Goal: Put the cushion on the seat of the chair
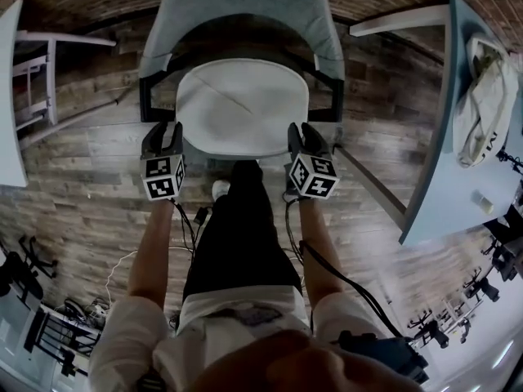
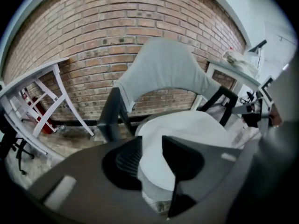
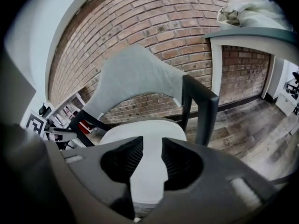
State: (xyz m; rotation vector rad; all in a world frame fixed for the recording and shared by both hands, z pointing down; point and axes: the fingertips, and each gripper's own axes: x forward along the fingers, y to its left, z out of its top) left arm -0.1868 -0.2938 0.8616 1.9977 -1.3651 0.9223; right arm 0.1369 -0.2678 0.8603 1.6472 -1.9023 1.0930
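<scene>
A white cushion (image 1: pixel 243 104) lies flat on the seat of a chair with a black frame and a curved grey backrest (image 1: pixel 245 6). My left gripper (image 1: pixel 162 133) hovers at the cushion's front left corner, jaws open, nothing between them. At the front right corner my right gripper (image 1: pixel 304 133) is likewise open and holds nothing. In the left gripper view the cushion (image 2: pixel 187 129) shows beyond the spread jaws of the left gripper (image 2: pixel 152 141), under the backrest (image 2: pixel 163 73). The right gripper view shows the cushion (image 3: pixel 145 129) through the gap of the right gripper (image 3: pixel 153 141).
A white table (image 1: pixel 12 96) with a white leg frame stands at the left. A blue-grey table (image 1: pixel 458 137) at the right carries a crumpled pale cloth bag (image 1: pixel 482 96). A brick wall (image 2: pixel 93 31) runs behind the chair. Cables (image 1: pixel 192 219) trail on the wooden floor by the person's legs.
</scene>
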